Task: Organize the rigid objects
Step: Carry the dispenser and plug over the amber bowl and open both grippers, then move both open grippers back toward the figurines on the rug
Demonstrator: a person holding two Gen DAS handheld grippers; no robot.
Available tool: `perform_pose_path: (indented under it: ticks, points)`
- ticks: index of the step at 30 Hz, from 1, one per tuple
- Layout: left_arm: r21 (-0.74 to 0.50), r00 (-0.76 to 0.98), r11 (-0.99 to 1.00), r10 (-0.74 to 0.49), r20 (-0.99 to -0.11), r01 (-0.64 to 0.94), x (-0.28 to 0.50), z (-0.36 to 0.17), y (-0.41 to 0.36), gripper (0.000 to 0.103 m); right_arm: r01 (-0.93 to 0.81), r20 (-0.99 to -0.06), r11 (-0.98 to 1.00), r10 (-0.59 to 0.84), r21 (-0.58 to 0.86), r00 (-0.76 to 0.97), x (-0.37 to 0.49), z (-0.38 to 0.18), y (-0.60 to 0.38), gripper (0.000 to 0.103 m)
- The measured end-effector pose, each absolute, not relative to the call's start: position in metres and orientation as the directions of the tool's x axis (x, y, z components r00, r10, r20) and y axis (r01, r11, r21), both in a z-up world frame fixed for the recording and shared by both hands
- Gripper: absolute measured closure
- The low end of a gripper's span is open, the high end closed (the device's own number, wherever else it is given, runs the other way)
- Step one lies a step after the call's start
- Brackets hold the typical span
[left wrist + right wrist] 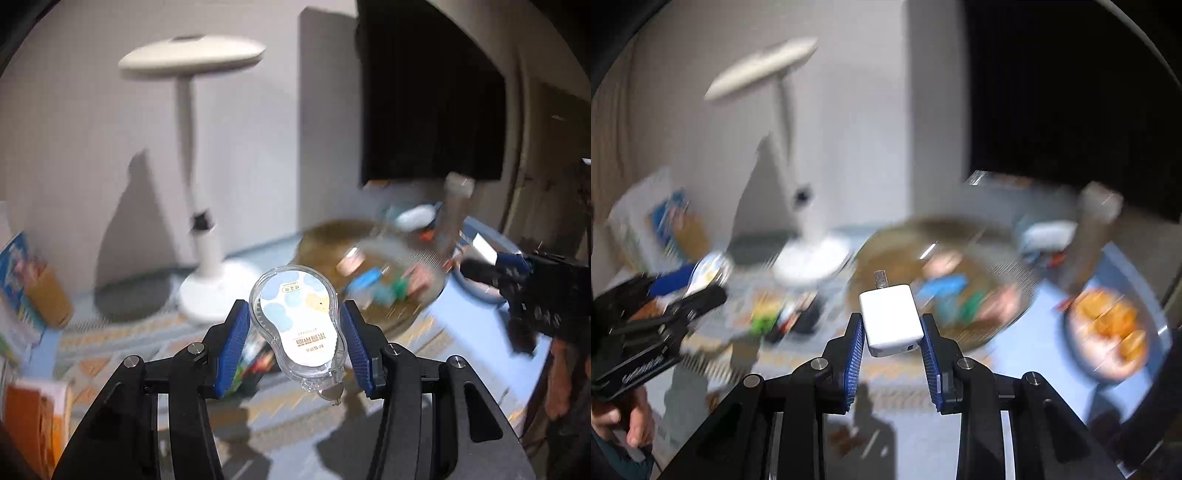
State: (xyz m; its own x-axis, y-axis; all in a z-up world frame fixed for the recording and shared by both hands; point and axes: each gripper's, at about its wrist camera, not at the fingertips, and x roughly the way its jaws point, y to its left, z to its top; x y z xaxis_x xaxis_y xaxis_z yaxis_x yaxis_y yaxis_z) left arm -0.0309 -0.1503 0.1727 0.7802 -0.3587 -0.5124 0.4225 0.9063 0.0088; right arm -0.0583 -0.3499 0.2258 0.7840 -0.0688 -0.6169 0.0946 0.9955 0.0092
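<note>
Tape dispenser (297,325) clamped in left tongs (294,341); white charger (891,319) in right tongs (892,350).

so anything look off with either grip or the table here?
Nothing damaged or spilled that the blur lets me see. Left gripper jaws hold a clear tape dispenser, tilted. Right gripper jaws hold a white charger, also skewed. The table is cluttered around the lamp.
</note>
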Motion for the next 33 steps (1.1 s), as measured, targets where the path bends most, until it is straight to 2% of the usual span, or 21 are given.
perform_pose_path:
  ticks: [4,6,15,21,22,23,24,27,33]
  points:
    - [-0.001,0.769,0.89,-0.394,-0.503,0.455,-0.002,0.188,-0.19,0.055,0.195,-0.577,0.981,-0.157,0.004,0.802,-0.041,0.247,-0.39,0.073]
    - [-0.037,0.733,0.876,-0.426,-0.53,0.481,0.019,0.185,-0.209,0.055,0.241,-0.583,0.97,-0.181,0.025,0.792,-0.026,0.246,-0.41,0.073]
    - [-0.09,0.571,0.832,-0.449,-0.687,0.547,0.076,0.1,-0.294,0.055,0.348,-0.723,0.936,-0.213,0.04,0.657,0.046,0.166,-0.474,0.073]
    - [-0.105,0.518,0.807,-0.466,-0.717,0.581,0.087,0.067,-0.314,0.055,0.381,-0.774,0.923,-0.204,0.051,0.6,0.074,0.133,-0.49,0.073]
    - [-0.115,0.515,0.796,-0.486,-0.706,0.594,0.087,0.068,-0.314,0.048,0.377,-0.779,0.924,-0.19,0.065,0.598,0.078,0.131,-0.492,0.072]
    - [-0.113,0.528,0.798,-0.491,-0.693,0.592,0.086,0.072,-0.312,0.028,0.373,-0.776,0.925,-0.183,0.072,0.604,0.079,0.131,-0.494,0.071]
    - [-0.113,0.555,0.806,-0.494,-0.67,0.581,0.085,0.079,-0.307,0.021,0.372,-0.768,0.926,-0.188,0.069,0.612,0.08,0.134,-0.494,0.066]
    - [-0.161,0.585,0.807,-0.533,-0.611,0.568,0.083,0.097,-0.282,0.018,0.38,-0.733,0.924,-0.221,0.054,0.643,0.073,0.149,-0.488,0.053]
    - [-0.202,0.645,0.832,-0.533,-0.548,0.517,0.062,0.137,-0.216,0.018,0.332,-0.683,0.942,-0.208,0.053,0.7,0.051,0.182,-0.461,0.052]
